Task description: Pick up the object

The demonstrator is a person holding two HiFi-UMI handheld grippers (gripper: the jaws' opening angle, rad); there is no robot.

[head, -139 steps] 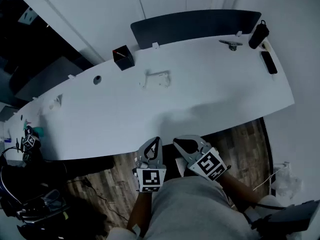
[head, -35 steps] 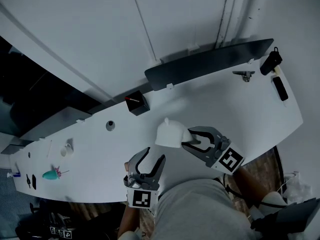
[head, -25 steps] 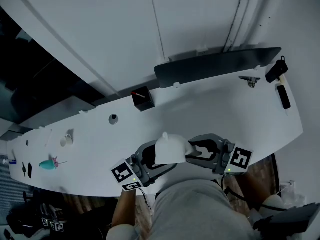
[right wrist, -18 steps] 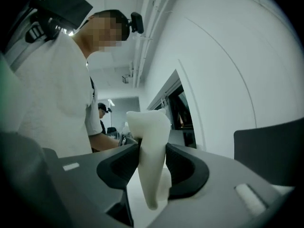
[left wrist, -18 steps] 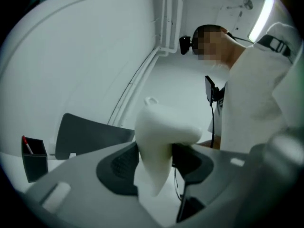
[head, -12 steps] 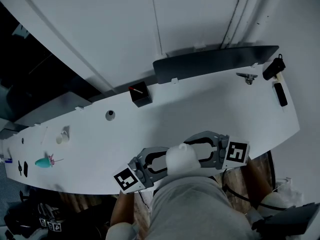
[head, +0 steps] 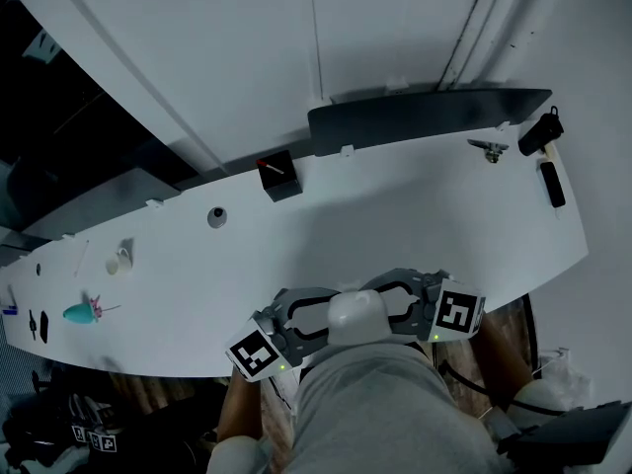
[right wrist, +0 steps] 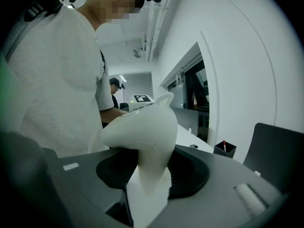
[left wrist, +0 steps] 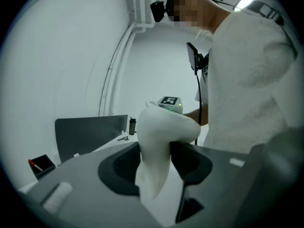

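My left claw [head: 324, 314] and right claw [head: 388, 304], just closed, clamp the white object [head: 357, 312] by the tabletop's [head: 415, 215] near edge; I squeeze evenly.

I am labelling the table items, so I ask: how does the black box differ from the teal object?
The black box is square-sided and dark; the teal object is rounded and bright. The box stands at the far edge; the teal object lies near the table's left end. Both rest on the white table.
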